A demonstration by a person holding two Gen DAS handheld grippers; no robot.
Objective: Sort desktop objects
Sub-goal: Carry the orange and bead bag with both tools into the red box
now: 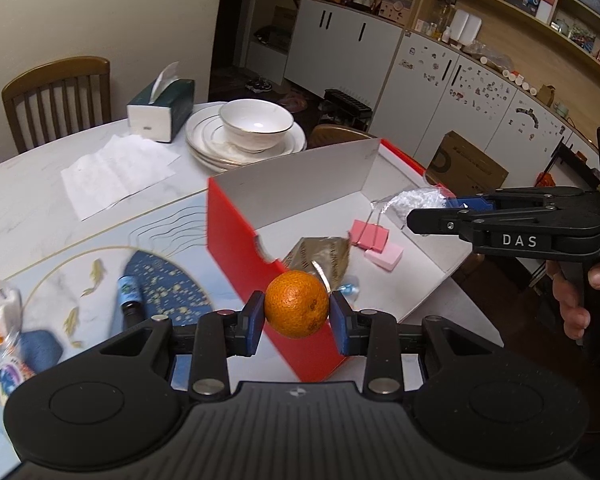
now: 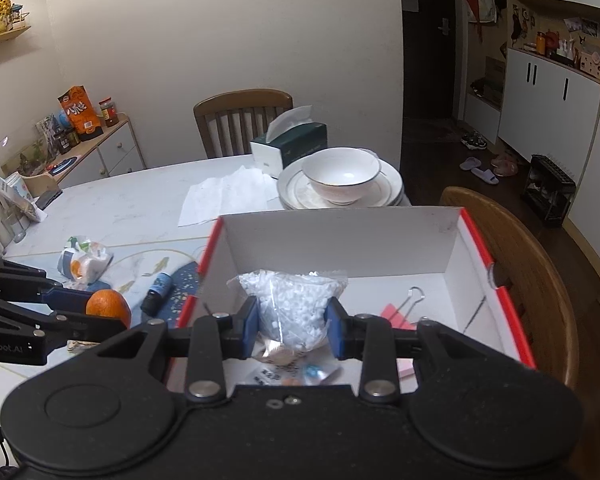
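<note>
Between the blue pads of the left gripper (image 1: 297, 316) sits an orange (image 1: 297, 304), clamped and carried at the near edge of the red box (image 1: 236, 248). Further in, the right gripper (image 2: 291, 326) pinches a clear bag of white beads (image 2: 288, 300) above the box floor, where pink binder clips (image 1: 370, 236) lie. Both loads seem mid-delivery; next, each must hang over the opening before its jaws part.

Both wrist views close, angled down, sharing red box (image 1: 236, 236)
</note>
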